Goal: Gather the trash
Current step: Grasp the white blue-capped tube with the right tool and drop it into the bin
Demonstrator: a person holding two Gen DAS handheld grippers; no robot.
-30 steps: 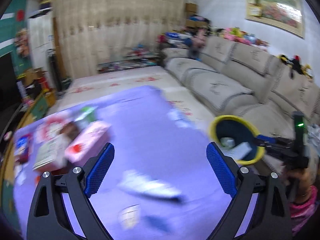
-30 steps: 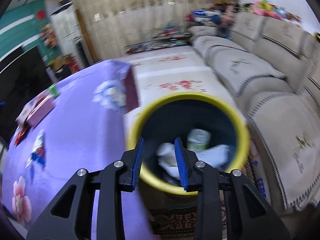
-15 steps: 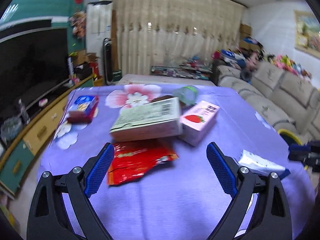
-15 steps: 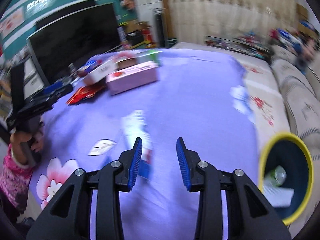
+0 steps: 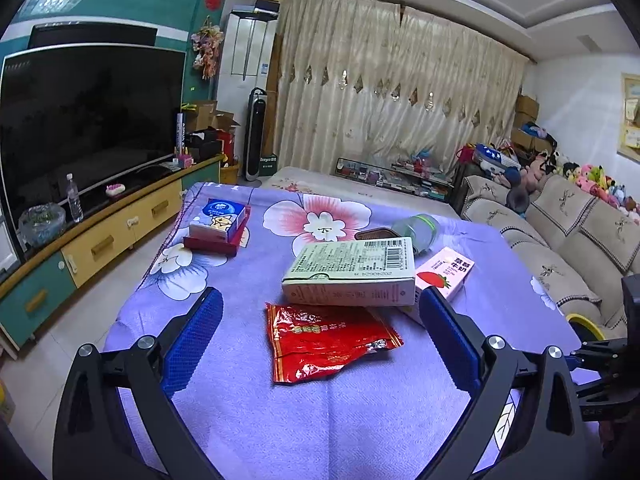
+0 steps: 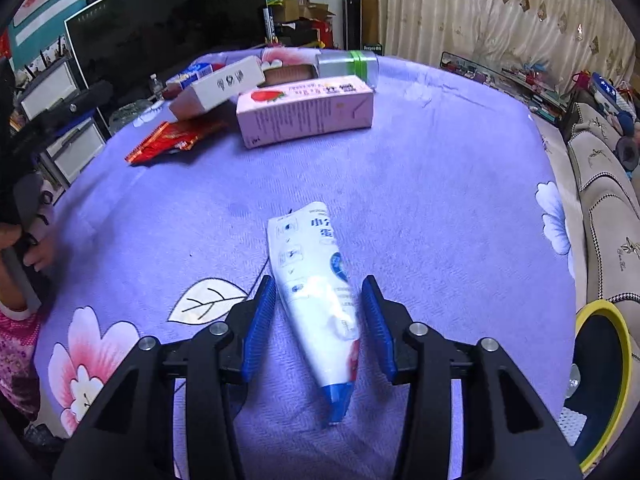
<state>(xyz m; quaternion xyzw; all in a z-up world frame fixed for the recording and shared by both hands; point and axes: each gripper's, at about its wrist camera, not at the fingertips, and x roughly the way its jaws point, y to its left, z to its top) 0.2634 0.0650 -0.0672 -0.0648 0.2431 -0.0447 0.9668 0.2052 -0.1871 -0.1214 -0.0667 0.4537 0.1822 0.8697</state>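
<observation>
Swung off yellow-rimmed bin, both views back over purple floral cloth (image 5: 360,412).

Left wrist: my left gripper (image 5: 320,336) wide open, empty; glossy crinkled red foil packet (image 5: 324,340) flat between fingers. Two cartons: pale green (image 5: 352,272), pink strawberry (image 5: 444,276).

Right wrist: my right gripper (image 6: 320,320) opening; one soft white plastic tube, blue cap (image 6: 320,296), between blue ribbed pads, untouched. Yellow-rimmed round bin (image 6: 616,364) at right.

- Even indoor light with a cool violet cast; daylight glows through the curtains (image 5: 384,92).
- Fisheye bends the walls and ceiling, with black corners.
- Left wrist view is sharp; the red wrapper (image 5: 324,340) shows glare.
- Right wrist view is slightly soft; the white tube (image 6: 316,300) is smeared near its lower end.
</observation>
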